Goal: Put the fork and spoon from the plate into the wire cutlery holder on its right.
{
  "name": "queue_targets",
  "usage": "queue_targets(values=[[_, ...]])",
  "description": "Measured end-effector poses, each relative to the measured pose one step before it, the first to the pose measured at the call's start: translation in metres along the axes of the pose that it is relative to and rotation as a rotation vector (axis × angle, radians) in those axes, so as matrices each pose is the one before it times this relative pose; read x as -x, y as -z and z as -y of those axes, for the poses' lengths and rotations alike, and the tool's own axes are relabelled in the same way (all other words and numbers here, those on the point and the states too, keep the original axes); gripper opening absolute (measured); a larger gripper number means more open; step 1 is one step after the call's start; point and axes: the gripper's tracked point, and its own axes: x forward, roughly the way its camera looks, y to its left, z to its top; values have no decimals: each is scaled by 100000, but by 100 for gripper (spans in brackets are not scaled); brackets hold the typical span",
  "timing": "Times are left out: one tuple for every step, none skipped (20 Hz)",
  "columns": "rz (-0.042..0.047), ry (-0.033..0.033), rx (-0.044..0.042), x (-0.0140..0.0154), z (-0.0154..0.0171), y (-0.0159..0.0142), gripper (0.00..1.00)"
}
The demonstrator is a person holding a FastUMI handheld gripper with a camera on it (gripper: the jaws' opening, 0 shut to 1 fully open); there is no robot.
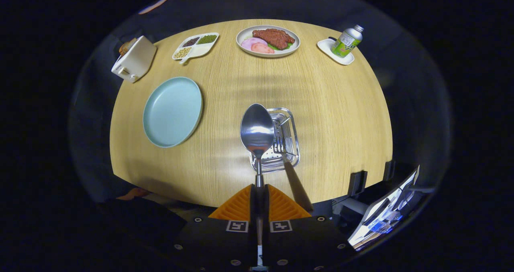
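Note:
My gripper is shut on the handle of a steel spoon, whose bowl points away from me and hangs over the left part of the wire cutlery holder. The holder stands on the wooden table just beyond my orange fingers. A fork leans in the holder, its tines inside and its handle slanting out toward me, right of the fingers. The light blue plate lies to the left of the holder with nothing on it.
At the far side of the table stand a white toaster, a divided dish of beans, a plate of meat and a bottle on a white coaster. A device with a lit screen sits off the near right edge.

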Motion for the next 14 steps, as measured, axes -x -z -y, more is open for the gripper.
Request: queue_targets(values=[[-1453, 592, 1466, -283, 490, 46, 5], [-1585, 265, 1348, -324, 235, 172, 5], [-765, 148, 612, -309, 153, -137, 5], [-1070, -62, 931, -268, -1, -32, 5], [-414, 180, 800, -112, 91, -273, 5], [-480, -345, 1130, -43, -118, -103, 5], [-328, -590, -18, 120, -156, -89, 6], [411, -446, 181, -64, -18, -289, 7], [522, 161, 183, 47, 123, -395, 7], [1073, 281, -168, 52, 154, -280, 9], [1593, -1, -807, 147, 49, -505, 9], [2142, -557, -1025, 297, -12, -642, 12], [2256, -800, -1303, 371, -42, -702, 13], [2861, -1341, -818, 520, -2, -569, 14]])
